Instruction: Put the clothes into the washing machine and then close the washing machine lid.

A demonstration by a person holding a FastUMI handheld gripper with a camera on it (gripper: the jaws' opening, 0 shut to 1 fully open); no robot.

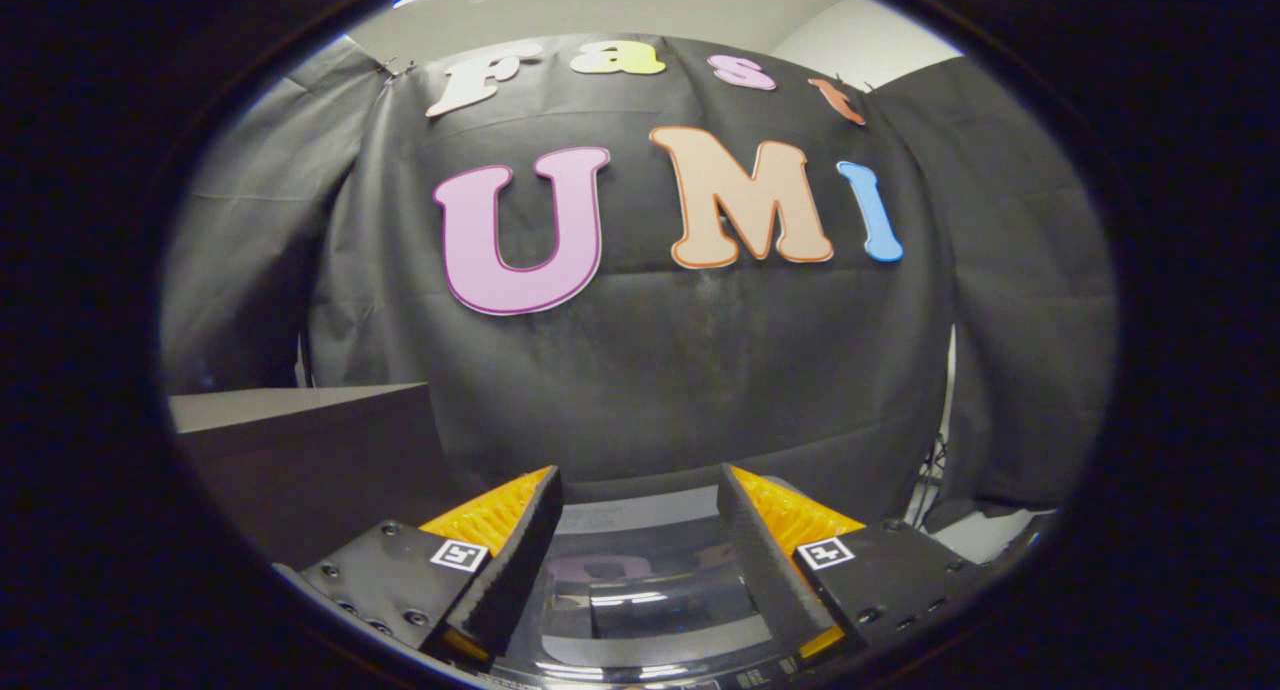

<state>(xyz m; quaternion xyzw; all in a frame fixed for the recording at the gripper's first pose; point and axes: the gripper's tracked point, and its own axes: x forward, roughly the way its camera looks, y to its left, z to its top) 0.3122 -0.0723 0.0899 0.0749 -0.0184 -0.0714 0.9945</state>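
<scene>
We held the gripper [640,540] open and empty above the washing machine lid [650,595], glossy and dark, facing the booth's black cloth wall [680,370].

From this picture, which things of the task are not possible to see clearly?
- Washing machine lid, gripper view: the glossy pane shows between the open fingers of the gripper; its sides are covered by them and its near part is cut off.
- Drum contents: reflections on the lid hide whether clothes are inside.
- Lid fully closed or not: its edges are not visible, so I cannot tell.
- Dark box beside the fingers: its lower part is hidden behind them.
</scene>
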